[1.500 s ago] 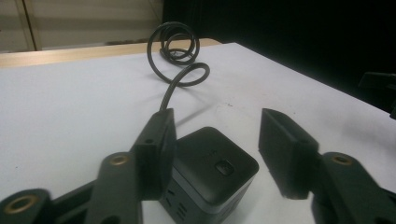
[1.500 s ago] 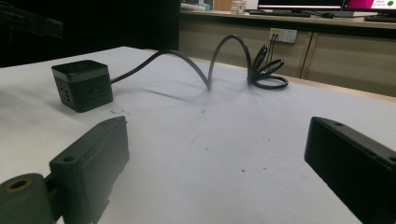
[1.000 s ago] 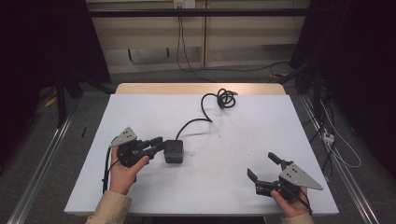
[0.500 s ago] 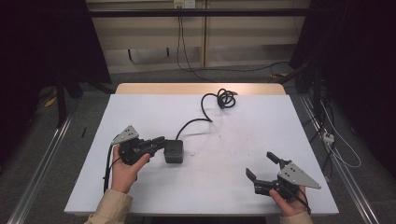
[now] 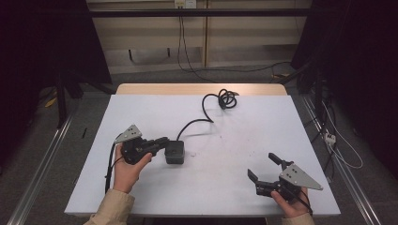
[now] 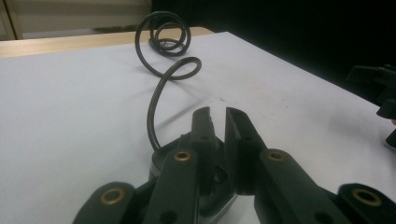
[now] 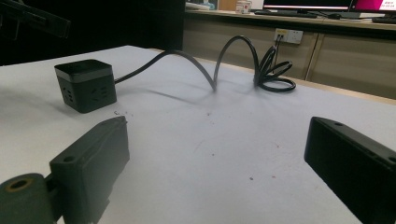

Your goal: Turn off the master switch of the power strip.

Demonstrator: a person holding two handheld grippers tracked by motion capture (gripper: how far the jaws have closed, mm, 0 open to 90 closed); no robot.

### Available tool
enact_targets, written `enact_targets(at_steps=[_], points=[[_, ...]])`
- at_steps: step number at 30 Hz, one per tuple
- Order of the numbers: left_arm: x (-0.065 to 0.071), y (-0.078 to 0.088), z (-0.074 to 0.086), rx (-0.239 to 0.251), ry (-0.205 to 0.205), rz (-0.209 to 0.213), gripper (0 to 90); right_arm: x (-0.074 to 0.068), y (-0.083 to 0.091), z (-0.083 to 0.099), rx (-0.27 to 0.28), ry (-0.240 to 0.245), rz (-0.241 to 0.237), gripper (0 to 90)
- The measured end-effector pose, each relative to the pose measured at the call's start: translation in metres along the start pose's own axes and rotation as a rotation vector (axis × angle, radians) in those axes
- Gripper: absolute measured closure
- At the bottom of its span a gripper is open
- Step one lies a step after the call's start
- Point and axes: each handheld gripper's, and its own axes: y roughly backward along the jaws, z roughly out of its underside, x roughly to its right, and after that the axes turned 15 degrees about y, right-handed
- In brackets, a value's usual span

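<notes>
Nearest the person, two hands come in over the desk's front edge, each with one black two-jaw tool; the right tool sits low at the near right corner of the white desk top, its jaws spread wide with nothing between them, and in the right gripper view those two jaws stand far apart over bare white surface; the left tool lies farther in, at the left, pointing across the desk toward the one small black cube-shaped power adapter; its jaws have just been closing and now stand narrow, a thin gap between them in the left gripper view, their tips right at the cube's near side; whether they pinch anything there I cannot tell; the cube rests on the desk left of centre, sockets visible on its side in the right gripper view; from it runs one black cable, arching up and away toward the far edge, where it ends in a single loose coil of several loops.
</notes>
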Motion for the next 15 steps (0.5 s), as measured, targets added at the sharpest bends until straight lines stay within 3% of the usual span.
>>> enact_targets(at_steps=[6,15], points=[[-0.0012,-0.0012,0.0003,-0.013,0.008,0.001,85.1,0.0008,0.0012,0.0006,-0.003,-0.003,0.006,6.0],[0.0017,-0.0033,0.0022,-0.042,-0.012,-0.004,90.0,-0.0008,-0.0018,-0.0005,0.000,0.001,-0.005,6.0]])
